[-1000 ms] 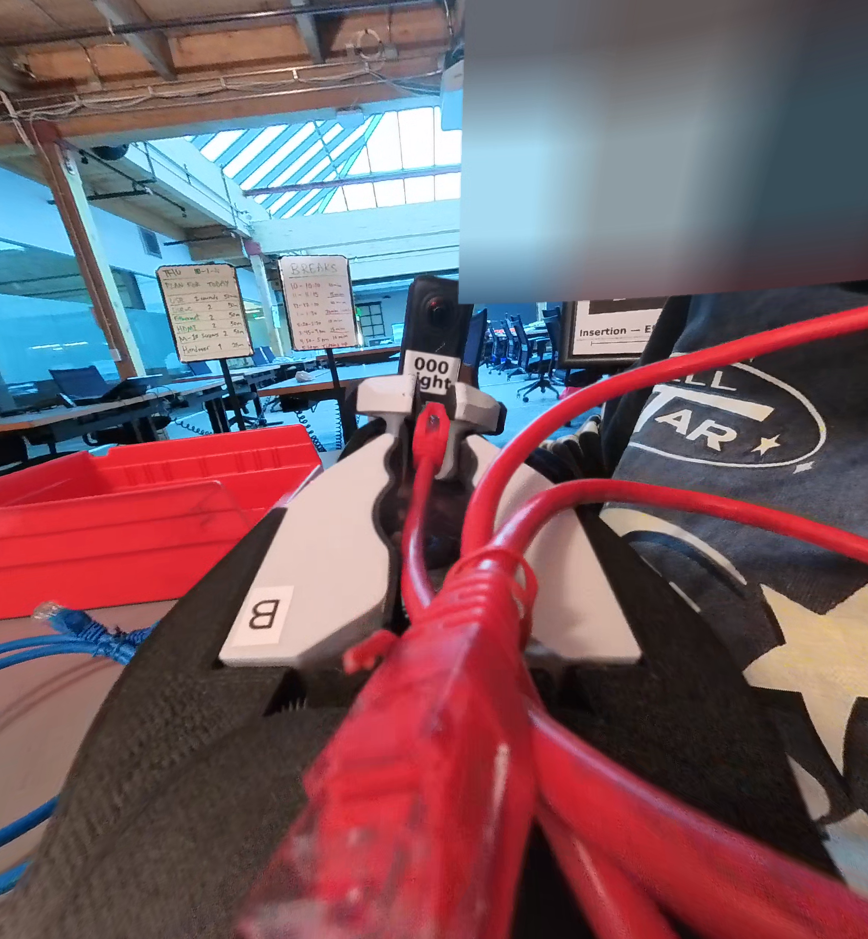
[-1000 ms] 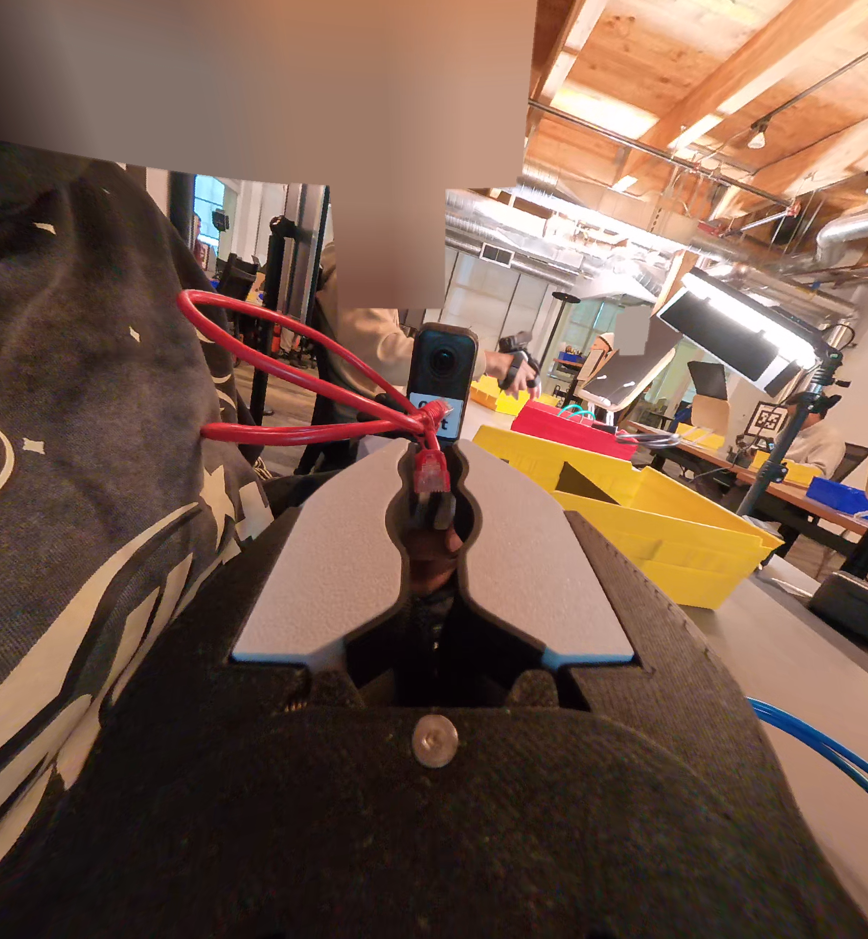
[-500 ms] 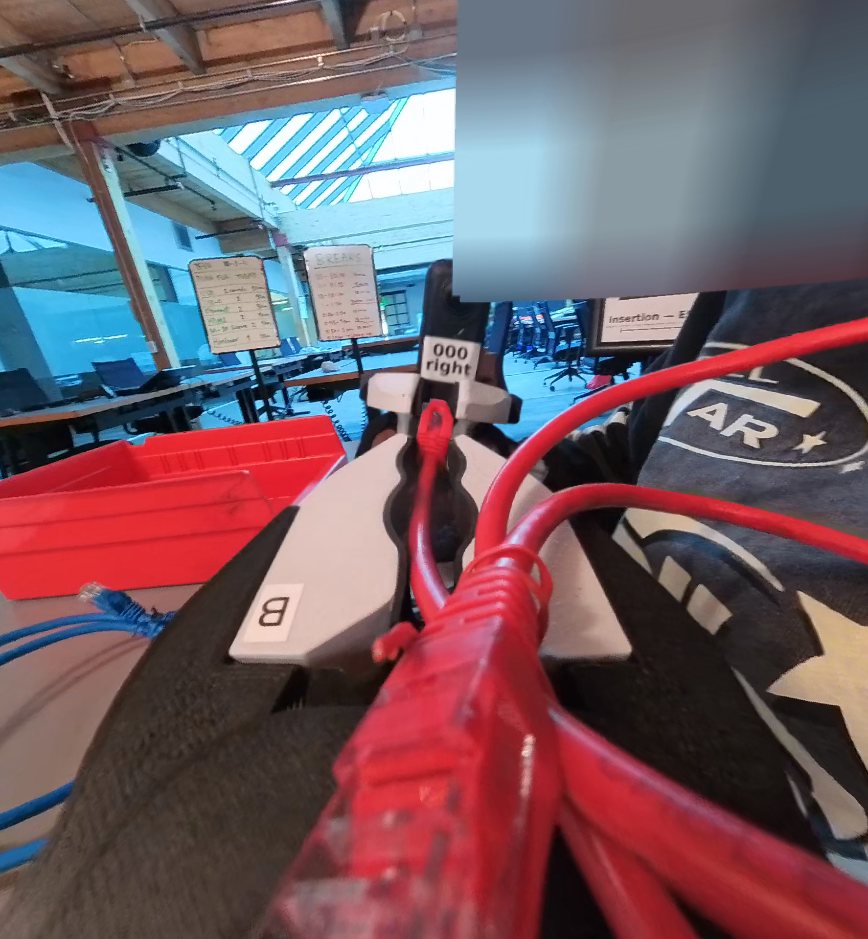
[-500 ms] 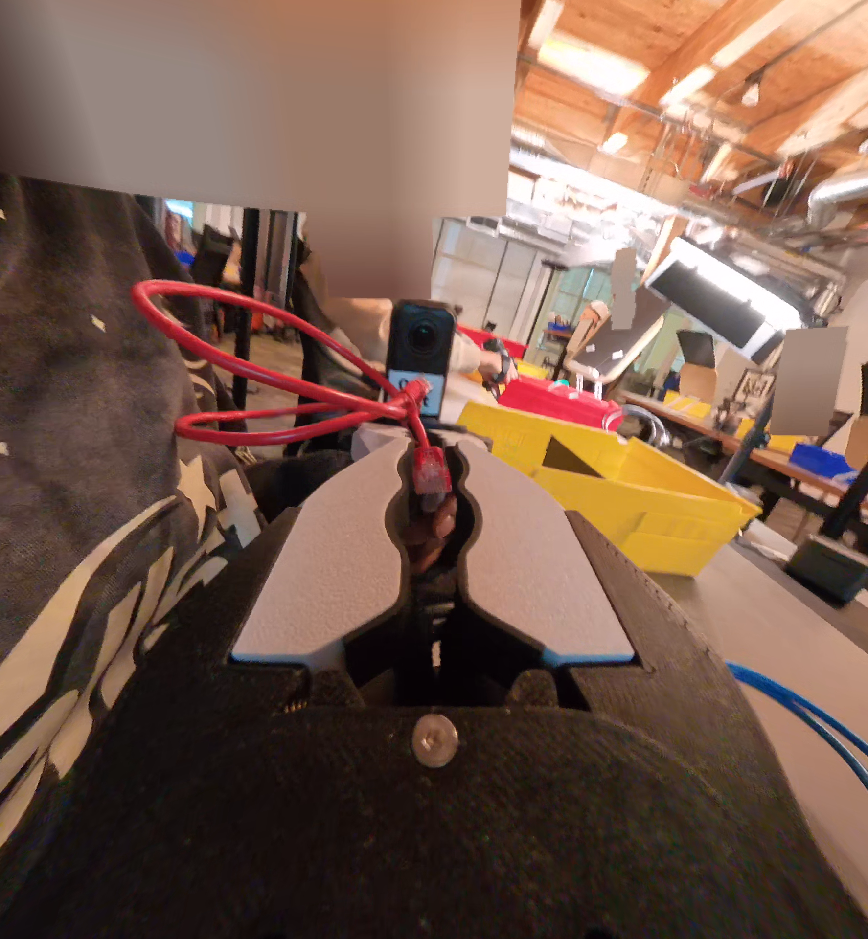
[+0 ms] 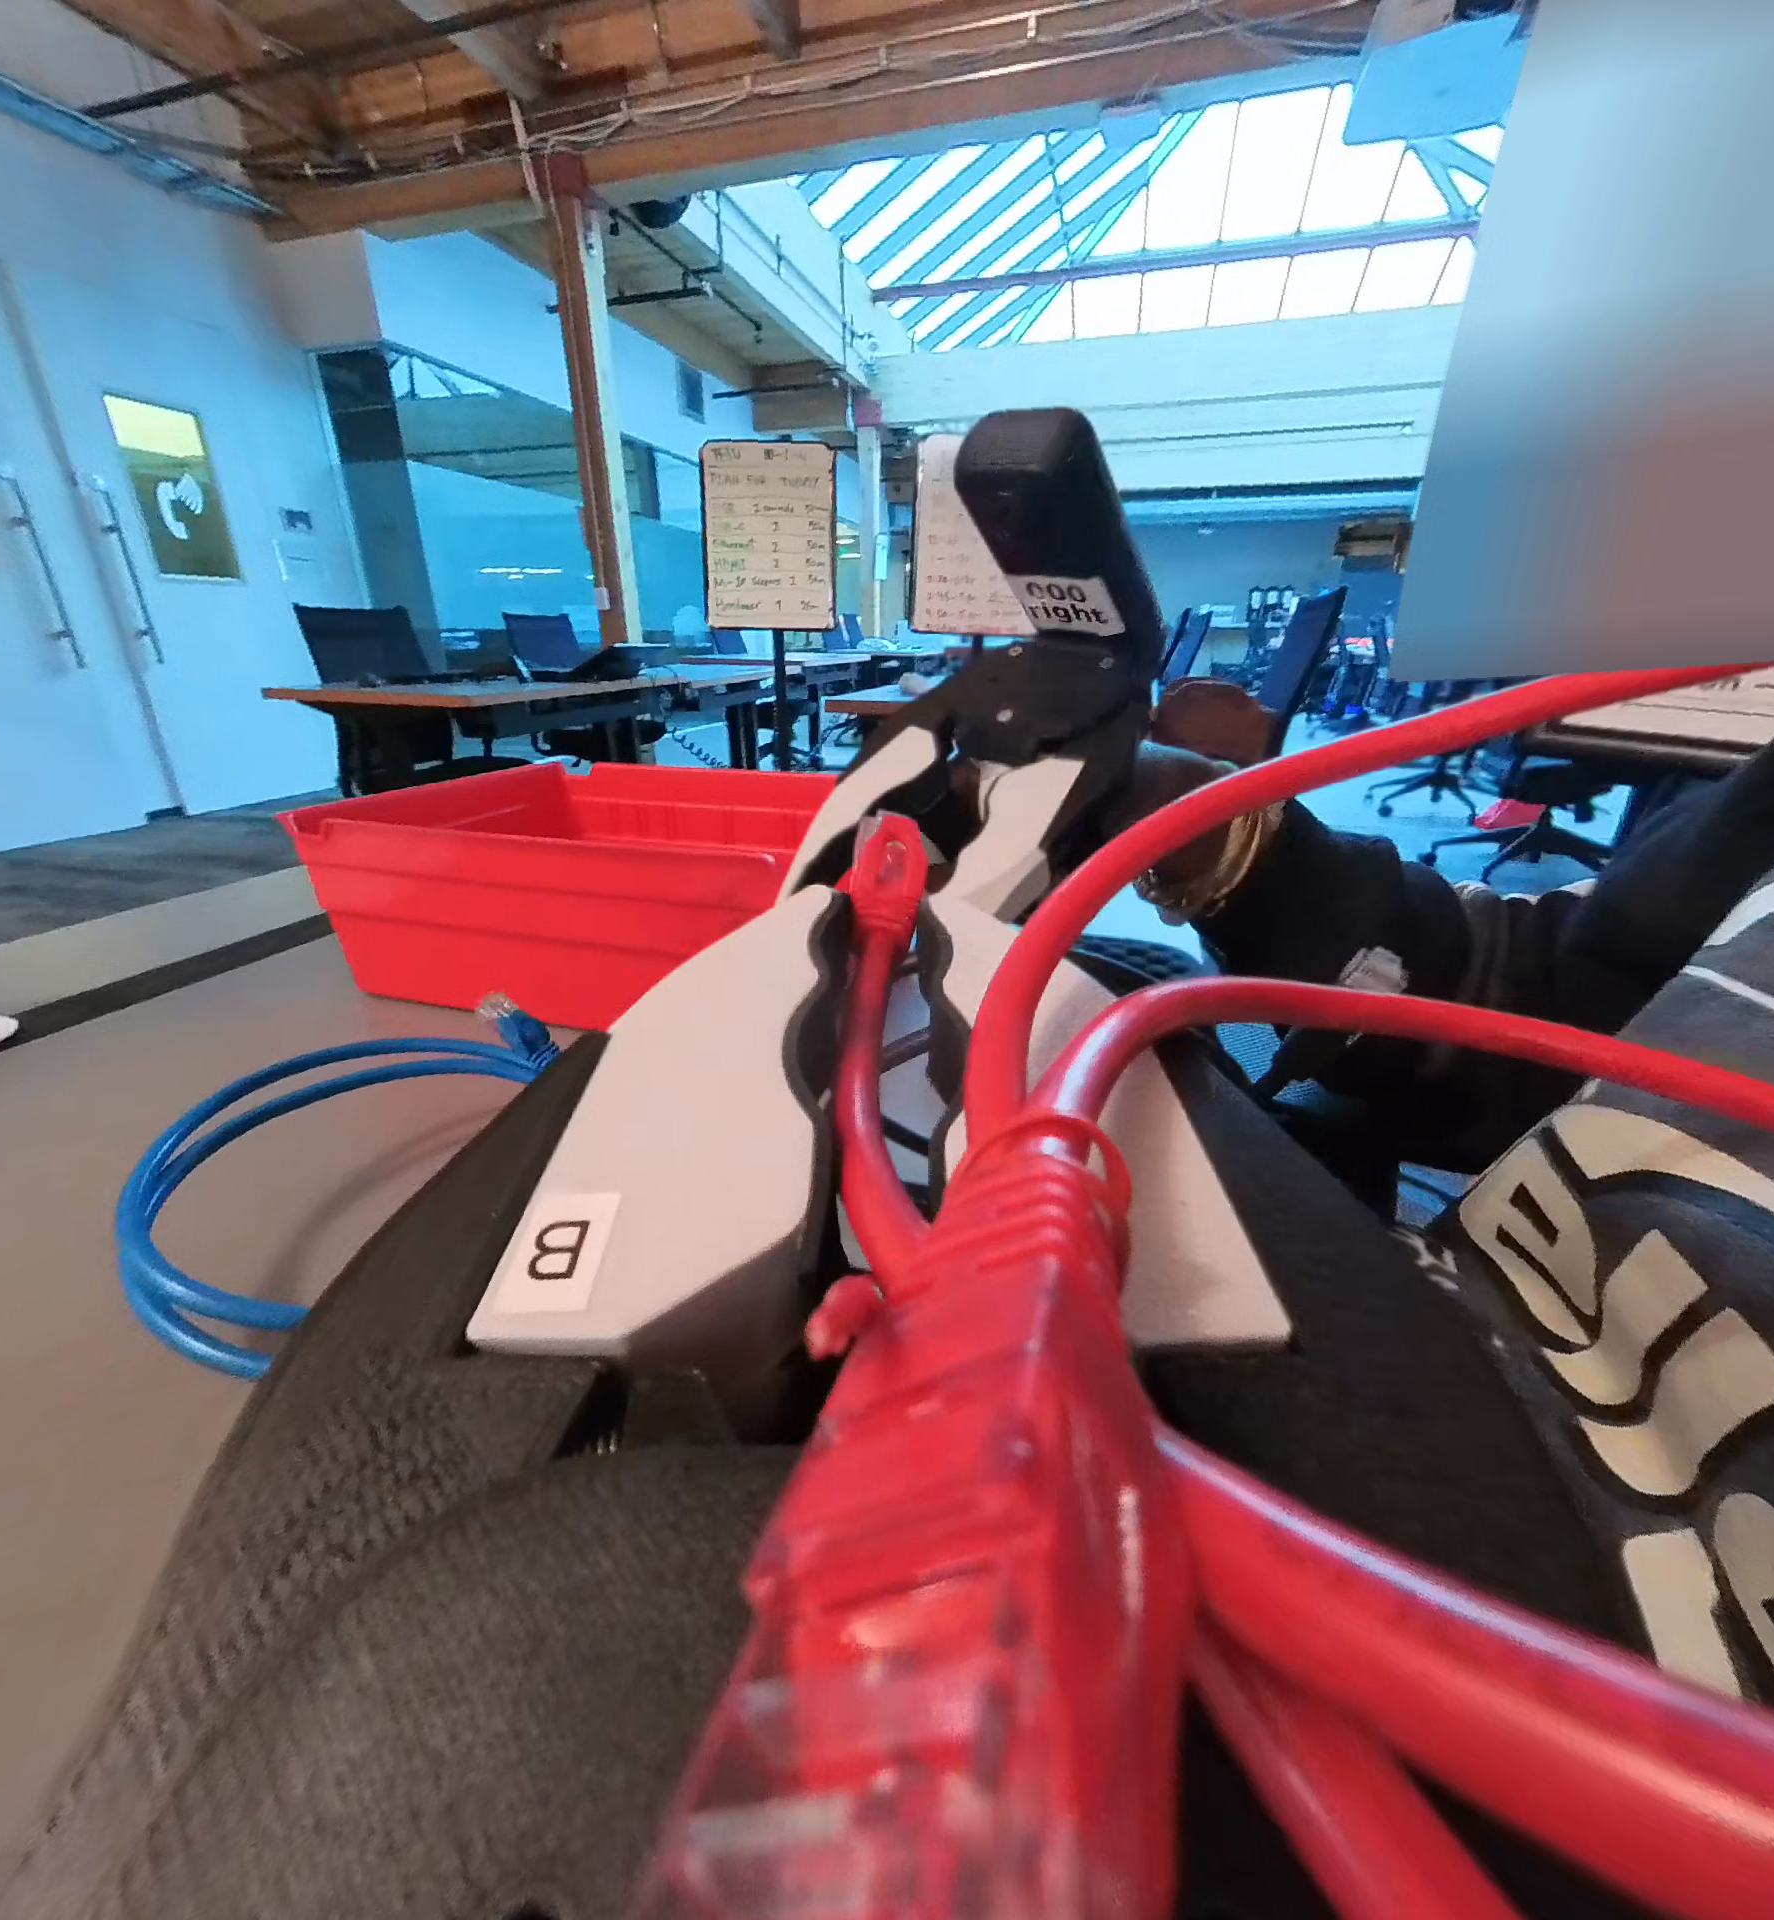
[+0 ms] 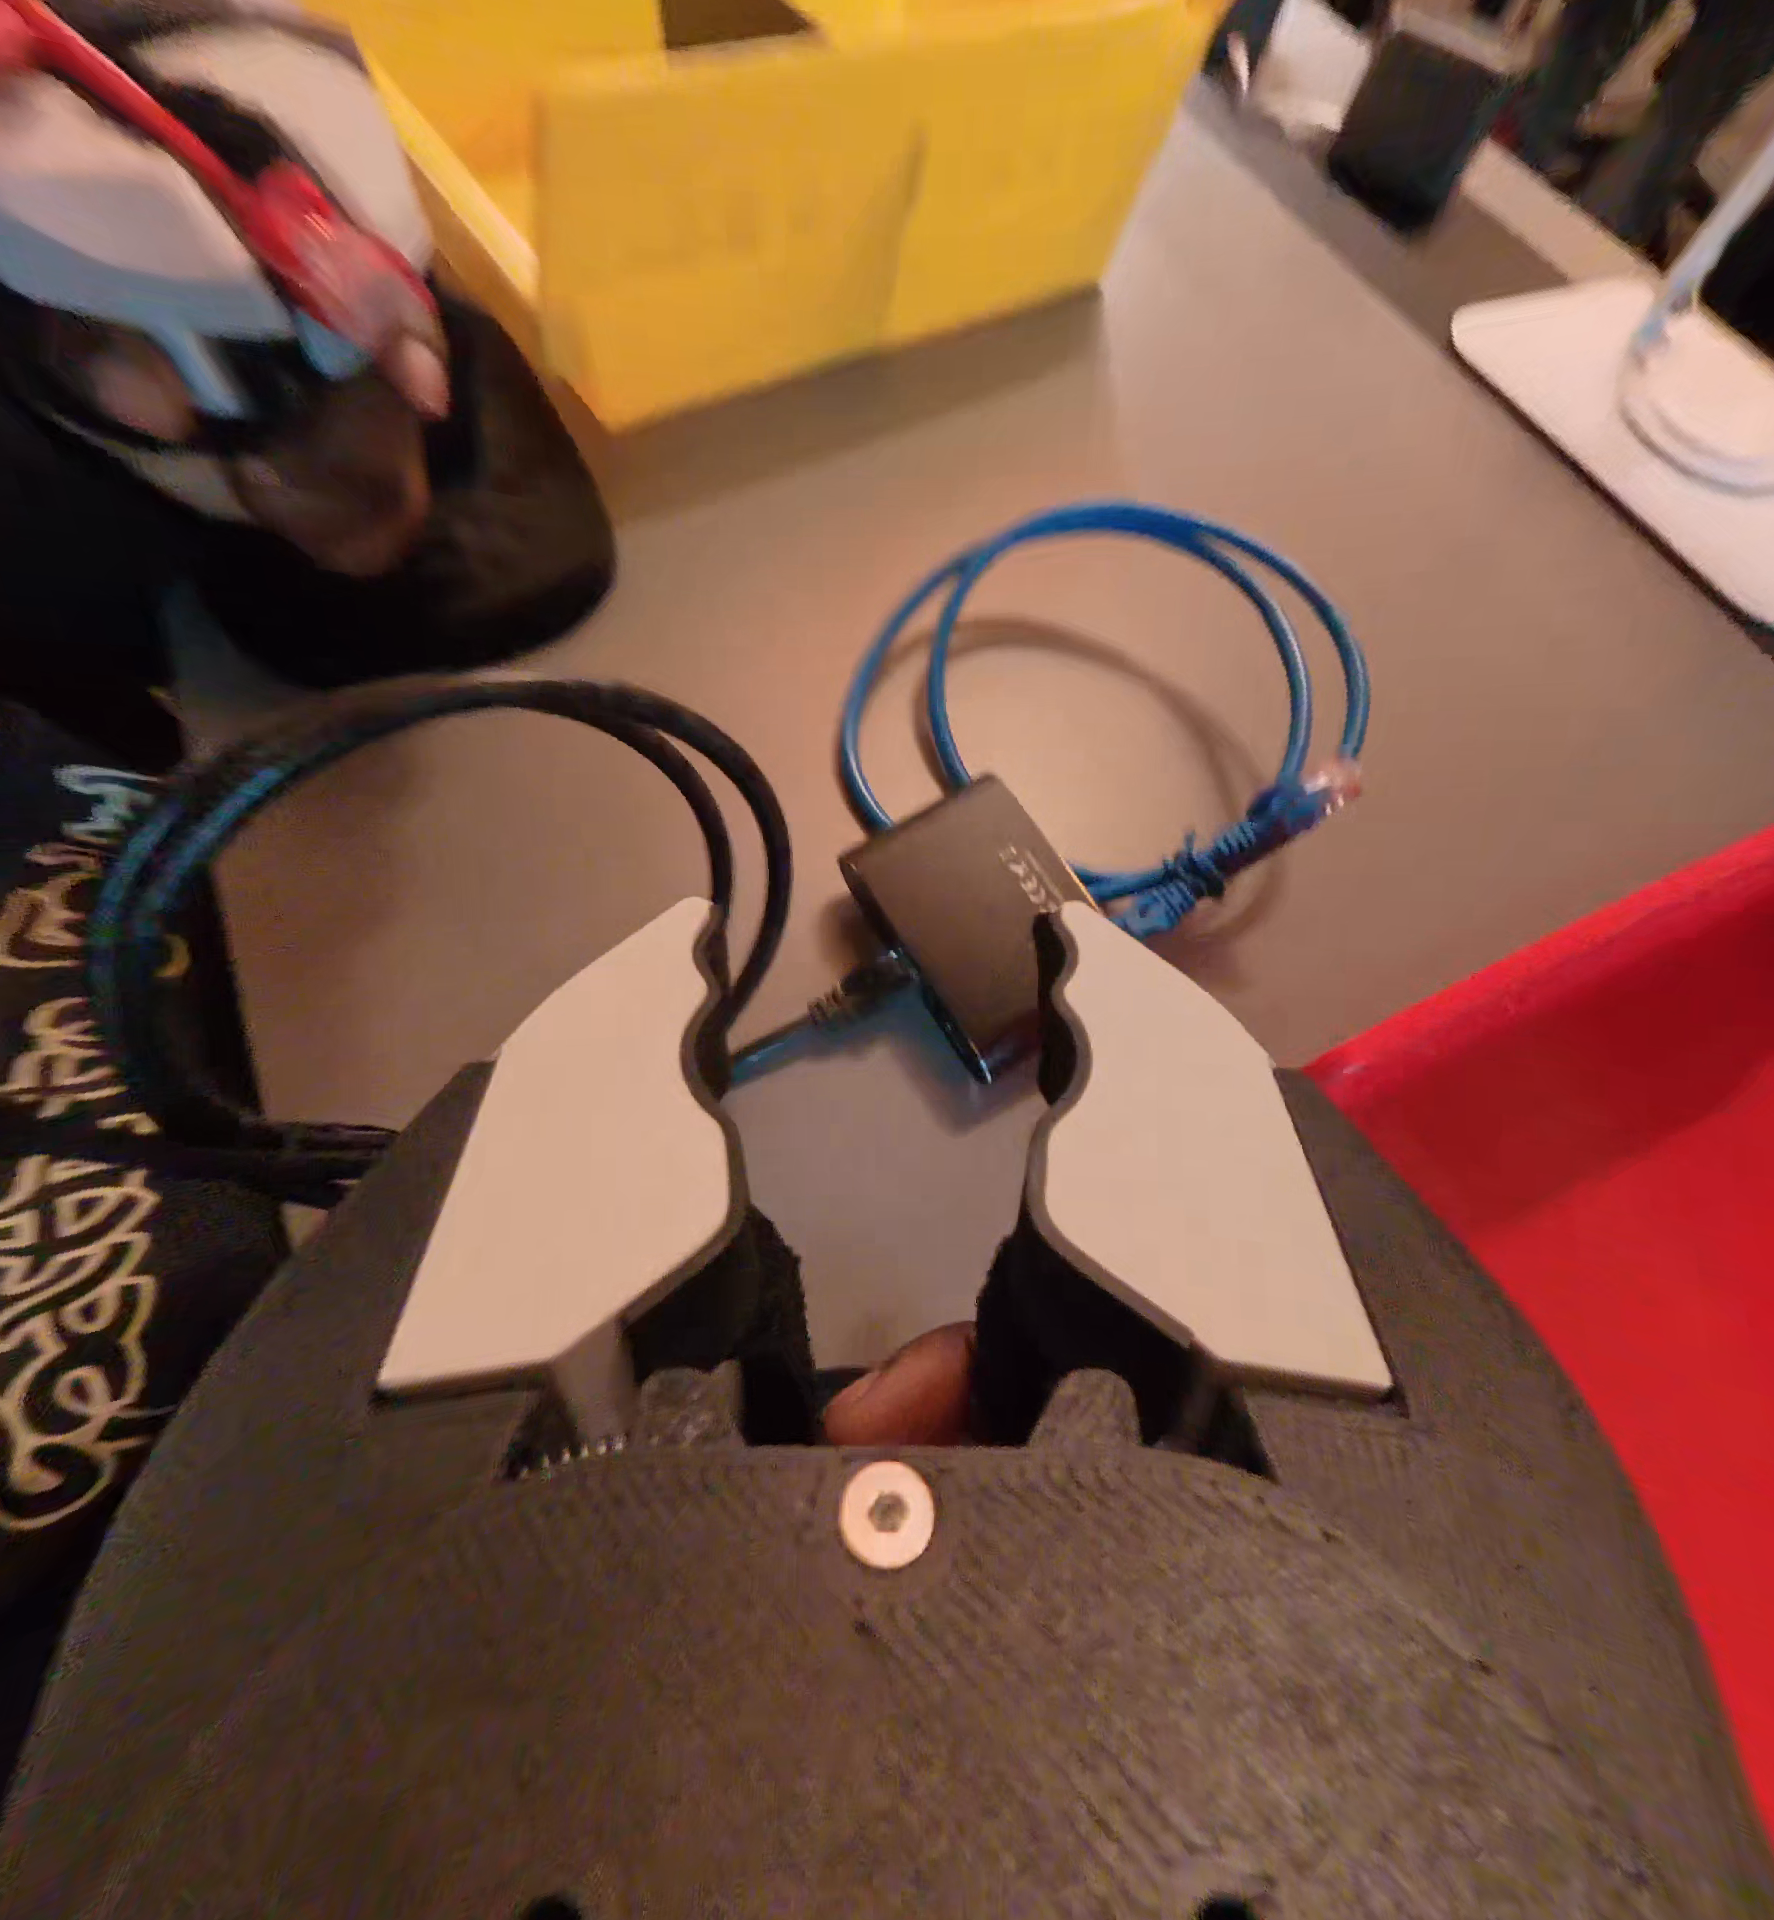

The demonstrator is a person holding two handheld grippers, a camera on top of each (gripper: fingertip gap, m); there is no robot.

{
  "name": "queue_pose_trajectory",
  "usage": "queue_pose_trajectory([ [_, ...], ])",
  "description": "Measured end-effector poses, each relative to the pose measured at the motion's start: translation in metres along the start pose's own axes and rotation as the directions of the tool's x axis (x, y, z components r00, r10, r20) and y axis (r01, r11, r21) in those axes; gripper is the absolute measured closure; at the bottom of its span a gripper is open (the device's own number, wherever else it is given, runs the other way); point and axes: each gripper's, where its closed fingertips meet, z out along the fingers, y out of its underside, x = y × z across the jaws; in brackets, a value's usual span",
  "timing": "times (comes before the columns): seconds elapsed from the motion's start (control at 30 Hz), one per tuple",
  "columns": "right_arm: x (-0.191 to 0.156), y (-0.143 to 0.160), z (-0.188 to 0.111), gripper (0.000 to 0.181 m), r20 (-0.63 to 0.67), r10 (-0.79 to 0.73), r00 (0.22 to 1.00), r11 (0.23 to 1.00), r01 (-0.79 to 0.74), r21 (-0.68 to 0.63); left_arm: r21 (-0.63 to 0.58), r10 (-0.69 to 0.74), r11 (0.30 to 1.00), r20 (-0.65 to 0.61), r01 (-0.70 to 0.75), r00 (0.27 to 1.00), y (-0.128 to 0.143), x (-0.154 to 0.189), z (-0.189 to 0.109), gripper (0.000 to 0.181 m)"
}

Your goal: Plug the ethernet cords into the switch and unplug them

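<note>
My left gripper is shut on a red ethernet cord. Its plug sticks out past the fingertips, and the cord's other plug lies close to the camera. My right gripper is open and empty just above the small black switch on the table, which sits by its right fingertip. A black cord loops to the switch's near-left side. A coiled blue cord lies behind the switch with its plug free. It also shows in the left wrist view.
A red bin stands right of the switch and shows in the left wrist view. A yellow bin is at the back. A white monitor stand is at the far right. The person's dark sleeve is at the left. Spacing between my two grippers at the tips: around 12 cm.
My right gripper has let go of the red plug, opened and swung down over the switch on the table. My left gripper still holds the red cord and has turned left.
</note>
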Motion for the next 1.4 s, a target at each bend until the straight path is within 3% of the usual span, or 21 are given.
queue_pose_trajectory([
  [0.13,0.019,0.014,0.017,0.112,-0.192,0.083,0.978,0.991,-0.102,-0.092,-0.001,0.008,1.0,0.062,-0.008,0.998,0.001,-0.008,0.0,0.169],
  [0.2,0.016,0.017,0.026,0.106,-0.205,0.161,0.965,0.978,-0.183,-0.096,0.004,0.022,1.0,0.098,-0.023,0.995,-0.001,-0.013,-0.002,0.169],
  [0.27,0.009,0.032,0.033,0.106,-0.209,0.163,0.964,0.959,-0.205,-0.194,0.0,0.039,0.999,0.091,-0.039,0.995,-0.001,-0.012,-0.002,0.169],
  [0.4,0.005,0.056,0.038,0.132,-0.262,0.097,0.96,0.923,-0.185,-0.339,-0.013,0.062,0.998,0.089,-0.061,0.994,0.001,-0.01,-0.001,0.169],
  [0.6,0.004,0.057,0.038,0.154,-0.289,0.106,0.952,0.916,-0.206,-0.345,0.0,0.052,0.999,0.096,-0.052,0.994,0.0,-0.013,-0.002,0.169],
  [0.7,0.0,0.053,0.032,0.154,-0.32,0.069,0.945,0.922,-0.183,-0.341,0.003,0.051,0.999,0.101,-0.051,0.994,0.0,-0.014,-0.002,0.169],
  [0.83,-0.009,0.063,0.048,0.135,-0.255,0.165,0.953,0.91,-0.246,-0.333,0.0,0.061,0.998,0.098,-0.061,0.993,0.0,-0.013,-0.001,0.169],
  [0.97,-0.008,0.06,0.063,0.159,-0.228,0.17,0.959,0.93,-0.232,-0.284,0.003,0.089,0.996,0.094,-0.09,0.992,0.0,-0.011,-0.001,0.17],
  [1.07,-0.009,0.058,0.061,0.16,-0.177,-0.086,0.98,0.94,0.021,-0.339,0.007,0.084,0.996,0.096,-0.085,0.992,-0.001,-0.012,-0.001,0.169],
  [1.13,-0.013,0.059,0.055,0.16,-0.07,-0.357,0.931,0.874,0.307,-0.377,0.02,0.082,0.996,0.103,-0.084,0.991,-0.003,-0.013,-0.003,0.169],
  [1.2,-0.02,0.06,0.048,0.162,0.056,-0.487,0.872,0.803,0.472,-0.364,0.024,0.077,0.996,0.104,-0.08,0.992,-0.003,-0.014,-0.004,0.169],
  [1.33,-0.036,0.066,0.044,0.164,0.214,-0.372,0.903,0.84,0.425,-0.337,0.014,0.083,0.996,0.106,-0.085,0.991,-0.002,-0.014,-0.003,0.169],
  [1.4,-0.028,0.065,0.046,0.153,0.163,-0.257,0.953,0.877,0.301,-0.375,0.014,0.084,0.996,0.107,-0.086,0.991,-0.002,-0.015,-0.003,0.169],
])
